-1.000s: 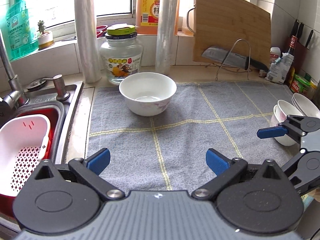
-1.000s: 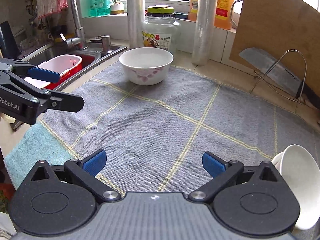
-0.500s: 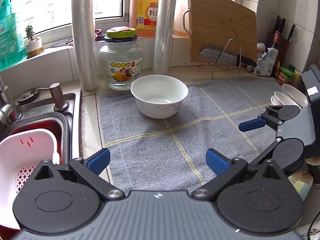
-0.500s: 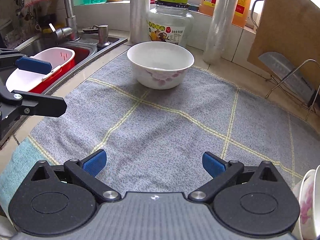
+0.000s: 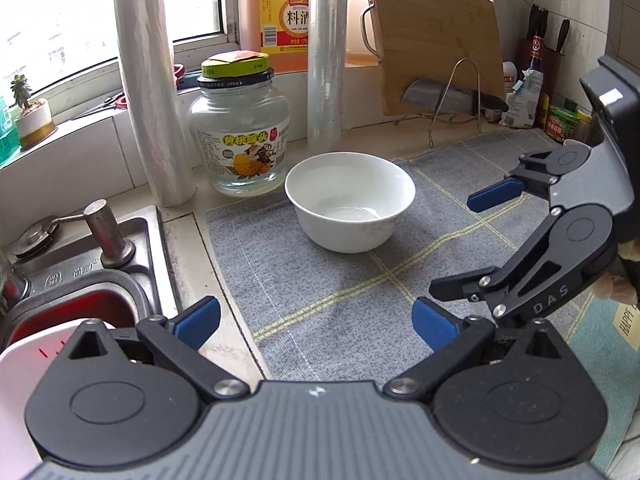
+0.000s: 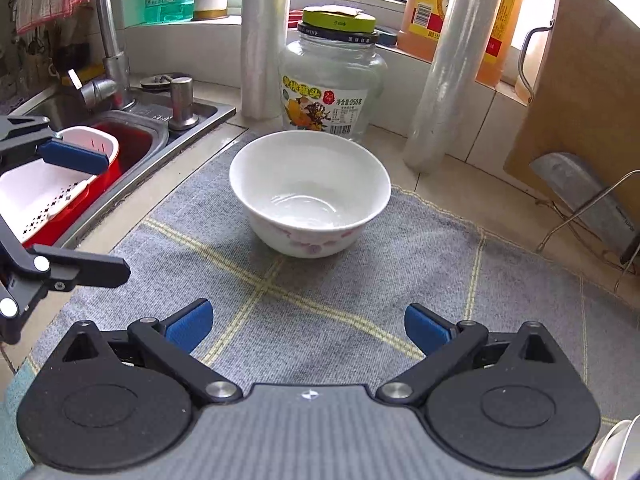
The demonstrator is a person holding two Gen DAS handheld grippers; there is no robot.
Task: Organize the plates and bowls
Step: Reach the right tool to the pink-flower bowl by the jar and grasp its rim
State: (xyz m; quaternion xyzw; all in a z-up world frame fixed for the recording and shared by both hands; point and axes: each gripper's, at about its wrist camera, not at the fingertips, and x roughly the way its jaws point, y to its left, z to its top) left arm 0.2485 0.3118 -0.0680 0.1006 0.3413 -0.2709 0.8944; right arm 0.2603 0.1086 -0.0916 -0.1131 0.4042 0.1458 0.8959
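A white bowl with pink flowers (image 6: pixel 310 192) stands upright and empty on the grey checked mat (image 6: pixel 360 300); it also shows in the left wrist view (image 5: pixel 349 200). My right gripper (image 6: pixel 306 326) is open and empty, a short way in front of the bowl; it also shows in the left wrist view (image 5: pixel 472 244), to the right of the bowl. My left gripper (image 5: pixel 316 322) is open and empty over the mat's left edge by the sink; it also shows in the right wrist view (image 6: pixel 92 216). A stack of white dishes (image 6: pixel 616 452) peeks in at the bottom right.
Behind the bowl stand a glass jar (image 6: pixel 332 80), two plastic-wrap rolls (image 6: pixel 448 80) and an orange bottle (image 5: pixel 276 16). A cutting board (image 5: pixel 436 40) and a cleaver on a wire rack (image 5: pixel 452 96) are at the back right. The sink (image 6: pixel 132 128) holds a red basin with a white strainer (image 6: pixel 52 192).
Both grippers have moved closer to the bowl and swung left. The right gripper now looms larger in the left wrist view. The dish stack has slid almost out of view.
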